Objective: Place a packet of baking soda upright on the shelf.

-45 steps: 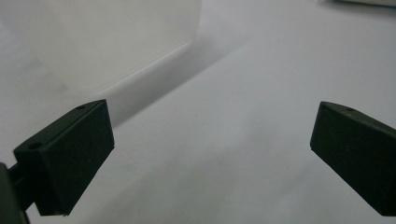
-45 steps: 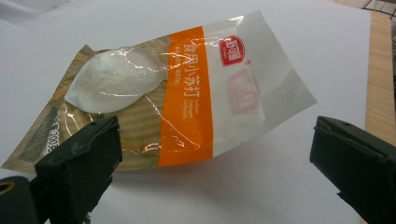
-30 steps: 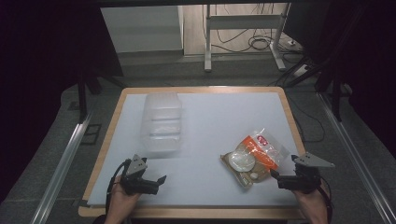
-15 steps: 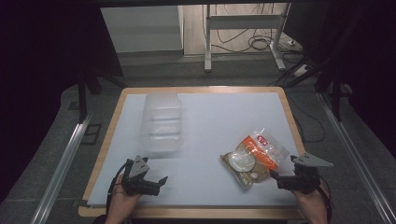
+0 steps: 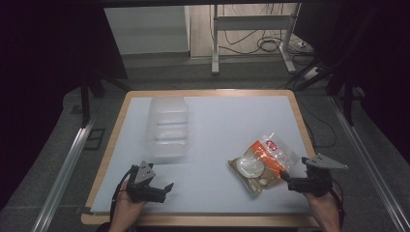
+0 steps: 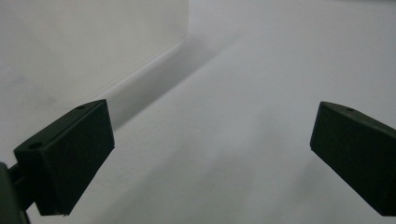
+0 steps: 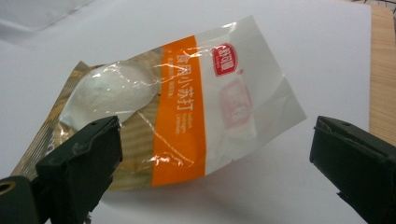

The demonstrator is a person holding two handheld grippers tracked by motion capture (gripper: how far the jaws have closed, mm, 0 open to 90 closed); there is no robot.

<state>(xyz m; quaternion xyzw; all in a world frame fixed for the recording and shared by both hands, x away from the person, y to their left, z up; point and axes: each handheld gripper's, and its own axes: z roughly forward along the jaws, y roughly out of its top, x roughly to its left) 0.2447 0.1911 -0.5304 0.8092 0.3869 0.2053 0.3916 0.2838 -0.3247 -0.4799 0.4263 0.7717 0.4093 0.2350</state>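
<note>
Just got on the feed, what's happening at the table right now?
A person holds a gripper in each hand at the near edge of the table. The right gripper is open and pointed at a clear snack bag with an orange band, close to it but not gripping it. The left gripper is open over bare tabletop, with a clear plastic container farther back on the table. Nothing is held yet.
</note>
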